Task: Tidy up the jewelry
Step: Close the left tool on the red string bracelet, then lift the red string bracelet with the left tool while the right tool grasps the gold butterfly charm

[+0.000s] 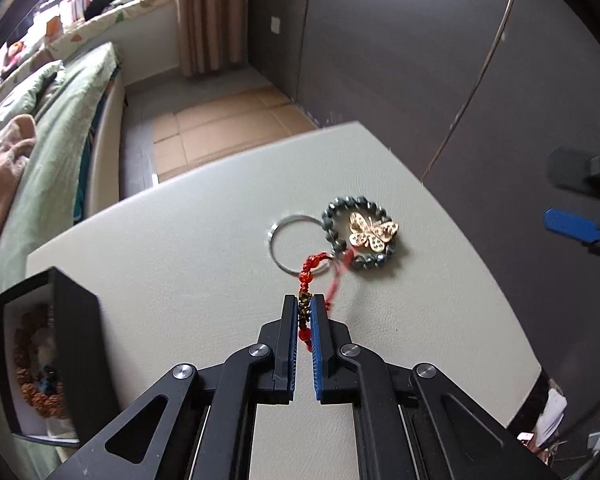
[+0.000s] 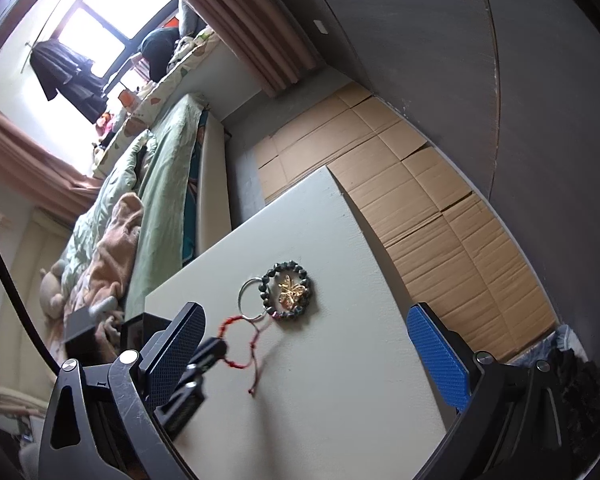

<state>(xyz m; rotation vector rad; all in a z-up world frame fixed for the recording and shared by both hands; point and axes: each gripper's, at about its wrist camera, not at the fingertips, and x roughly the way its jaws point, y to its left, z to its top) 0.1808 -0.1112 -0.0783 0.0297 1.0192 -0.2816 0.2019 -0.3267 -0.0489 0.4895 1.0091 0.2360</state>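
The black box (image 1: 56,344) stands at the left edge of the tabletop (image 1: 188,264) — open toward the camera, pale-lined, with knobbly brown seed beads already lying inside. That looks the likely home for what the left tool (image 1: 304,308) holds: its jaws are pinched narrow on the red cord bracelet (image 1: 306,276), gripping it at the small dark-and-gold charm between red beads.

To do this step well, I would lift straight up until the loose cord tail clears the surface, since the red knot lies across the silver ring (image 1: 290,244) and could drag it along. Then swing left slowly, letting the limp cord hang, and lower it well inside the box before letting go.

The cord is thin, soft and knotted; the ring is a plain polished hoop, hard and likely to slide. Touching its right side lies the dark bead bracelet (image 1: 358,236) — round, glossy grey-green beads in a circle — with the gold butterfly brooch (image 1: 374,232) resting inside it, flat, pierced and glittery.

Further right, the right tool (image 2: 304,344) hangs above the tabletop with its ribbed blue pads wide apart, holding nothing.
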